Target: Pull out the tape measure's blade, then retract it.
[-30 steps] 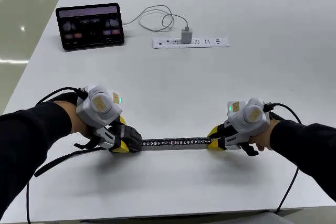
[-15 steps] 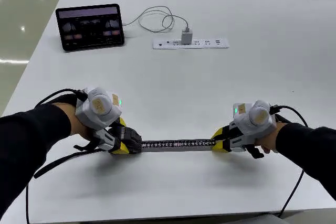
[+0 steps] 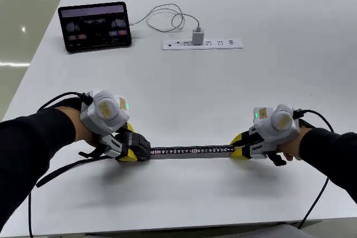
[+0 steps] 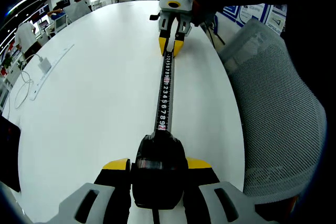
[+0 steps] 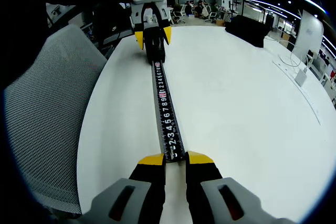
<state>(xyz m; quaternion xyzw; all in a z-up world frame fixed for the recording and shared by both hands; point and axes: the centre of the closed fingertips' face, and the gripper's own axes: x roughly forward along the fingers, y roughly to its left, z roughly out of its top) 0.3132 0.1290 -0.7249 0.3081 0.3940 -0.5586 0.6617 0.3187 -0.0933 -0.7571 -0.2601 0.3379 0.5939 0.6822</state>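
**Blade drawn out farther toward the right edge than a second ago**

Your right tongs [image 3: 237,150] sit nearer the right side of the head view than a second ago, and more of the blade [image 3: 189,150] shows between your two hands. Your left tongs [image 3: 129,147] keep the same spot at lower left. They are clamped around the black body of the tape measure [image 4: 159,174], which sits on the white desk [image 3: 223,93] in the lower middle of the frame. Your right tongs are closed on the blade's free end, the yellow tips pinching it from both sides. The blade is dark with pale numerals and runs straight and low along the desk from one pair of tongs to the other.
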